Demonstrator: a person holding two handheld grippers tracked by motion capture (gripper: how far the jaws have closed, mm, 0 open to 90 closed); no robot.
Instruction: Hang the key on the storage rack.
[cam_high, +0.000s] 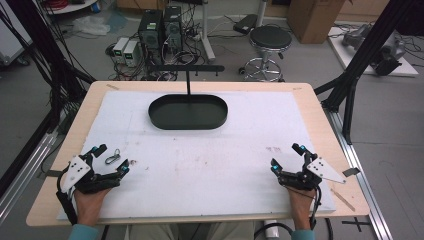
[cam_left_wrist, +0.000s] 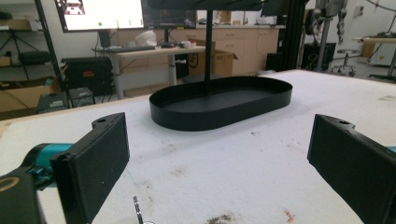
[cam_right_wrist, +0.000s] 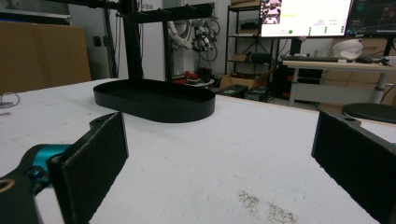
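L tool jaws wide apart, R tool likewise, both hands low at near edge, forearms in from bottom

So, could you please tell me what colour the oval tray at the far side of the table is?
Black, matte; the oval tray shows best in the high view.

The high view looks forward and down from above the person's side of the table, taking in its whole white top and the floor beyond. The left gripper view rides low on the left tongs, close to the surface, facing across it toward the black oval tray. The right gripper view sits equally low on the right tongs, facing the same tray from the other near corner. All three share the tray and its upright post.
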